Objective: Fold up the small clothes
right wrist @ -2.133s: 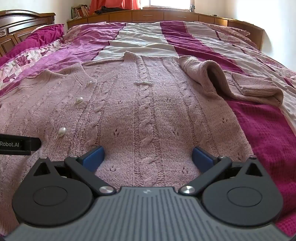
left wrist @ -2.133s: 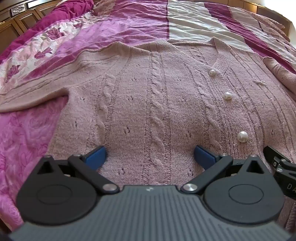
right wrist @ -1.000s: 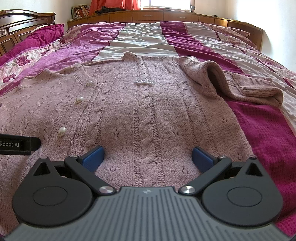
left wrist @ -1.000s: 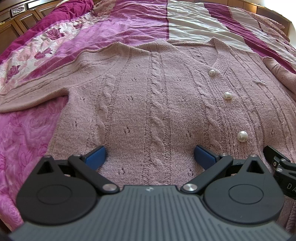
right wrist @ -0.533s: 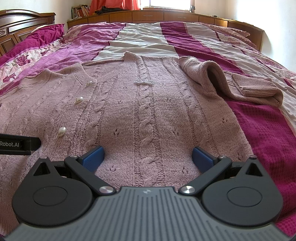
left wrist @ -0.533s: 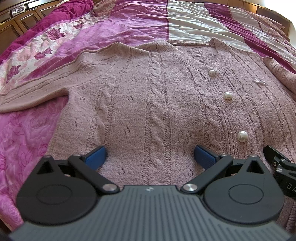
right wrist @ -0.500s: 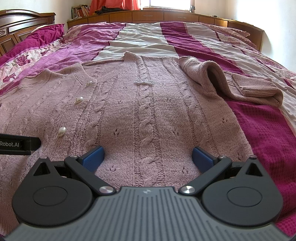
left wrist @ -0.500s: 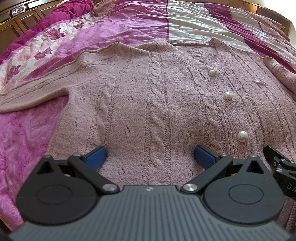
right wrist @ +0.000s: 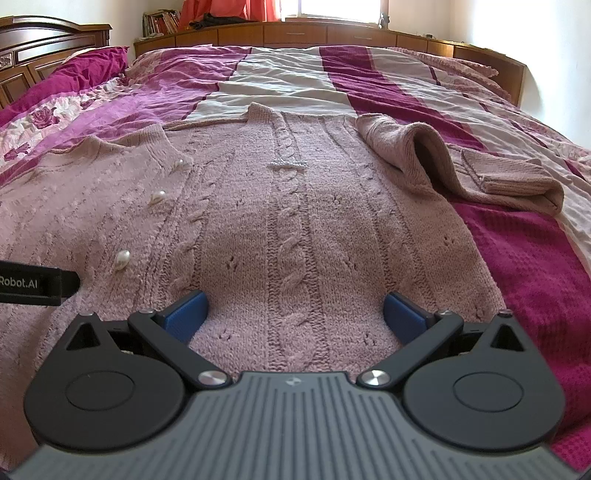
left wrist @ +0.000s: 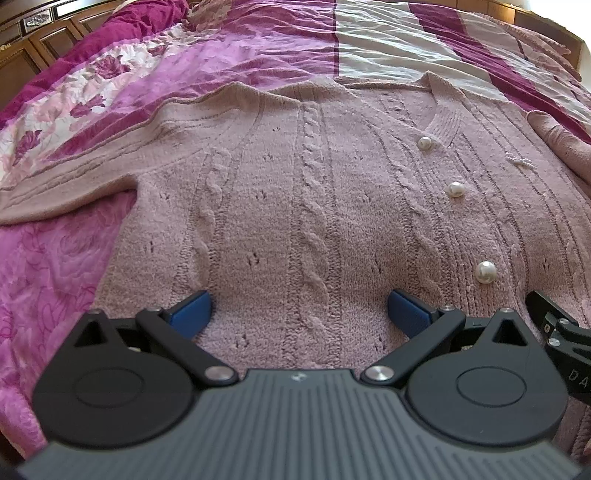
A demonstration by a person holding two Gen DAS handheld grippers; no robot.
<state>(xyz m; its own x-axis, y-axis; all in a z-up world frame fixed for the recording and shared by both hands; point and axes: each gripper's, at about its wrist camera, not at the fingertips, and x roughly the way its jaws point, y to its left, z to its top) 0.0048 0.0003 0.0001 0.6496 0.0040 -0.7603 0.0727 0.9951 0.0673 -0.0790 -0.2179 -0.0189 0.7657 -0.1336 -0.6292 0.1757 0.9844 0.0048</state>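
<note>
Pink cardigan [left wrist: 295,206] flat | both jaws wide, empty | left gripper [right wrist: 37,286] reads "Robot.AI"

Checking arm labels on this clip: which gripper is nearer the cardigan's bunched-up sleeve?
Right. The bunched sleeve lies ahead and right of the right gripper; from the left gripper it only shows at the far right edge.

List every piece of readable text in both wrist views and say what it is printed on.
"Robot.AI": white print on the left gripper's black side, cut off at the frame edge in the right wrist view.
"DA": faint letters, cut off, on the right gripper's black body in the left wrist view.
Book spines on the far shelf: too small to read.
</note>
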